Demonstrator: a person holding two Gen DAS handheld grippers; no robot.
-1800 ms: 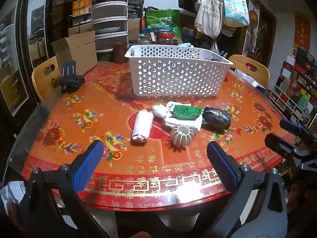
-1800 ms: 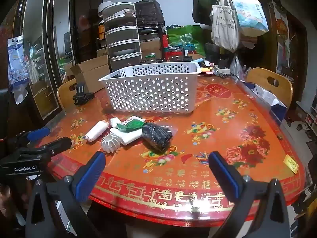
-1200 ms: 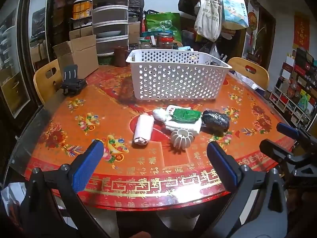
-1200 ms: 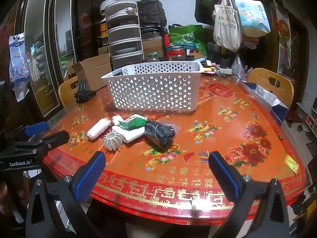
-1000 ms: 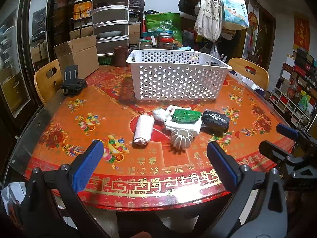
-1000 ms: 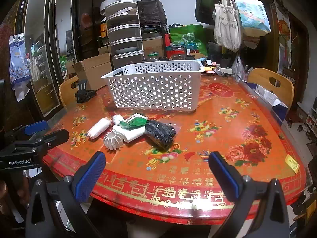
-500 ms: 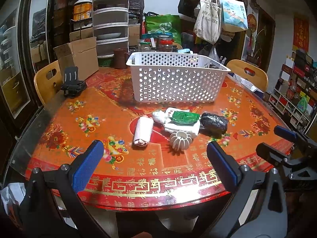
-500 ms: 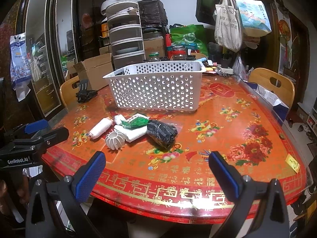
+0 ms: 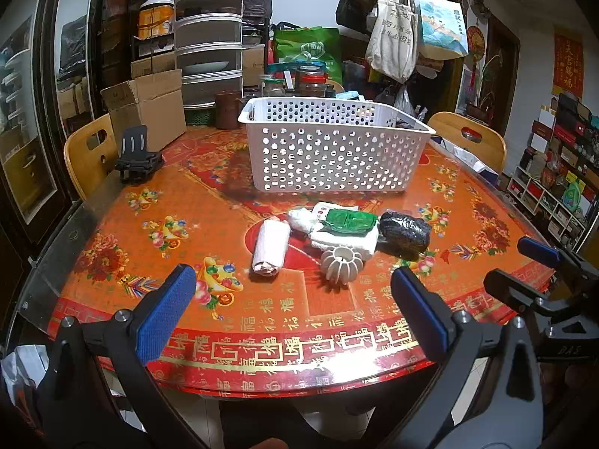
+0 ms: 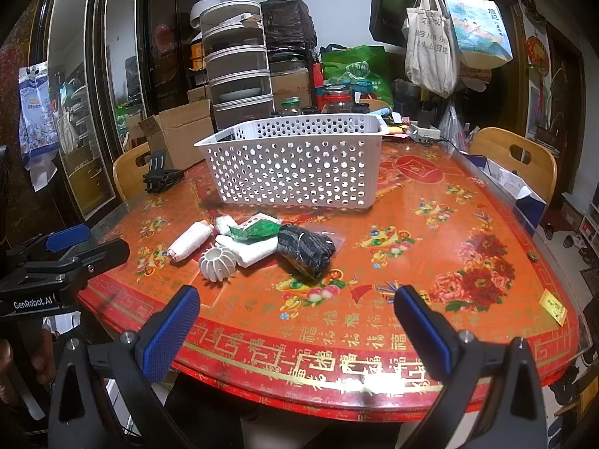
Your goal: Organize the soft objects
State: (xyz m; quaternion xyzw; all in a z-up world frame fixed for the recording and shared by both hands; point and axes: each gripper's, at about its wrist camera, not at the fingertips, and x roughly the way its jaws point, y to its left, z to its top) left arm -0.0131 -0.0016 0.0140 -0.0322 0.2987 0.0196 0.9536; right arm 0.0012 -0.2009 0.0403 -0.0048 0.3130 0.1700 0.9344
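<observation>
Nothing binned yet: white basket (image 9: 333, 157) looks empty, soft items (image 9: 337, 232) on table. Left gripper (image 9: 295, 310) & right gripper (image 10: 295, 329) jaws apart, holding nothing.

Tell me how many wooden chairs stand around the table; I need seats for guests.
3 show: one chair at the table's far left, one at far right, a third barely visible behind the basket. Clutter may hide others.
</observation>
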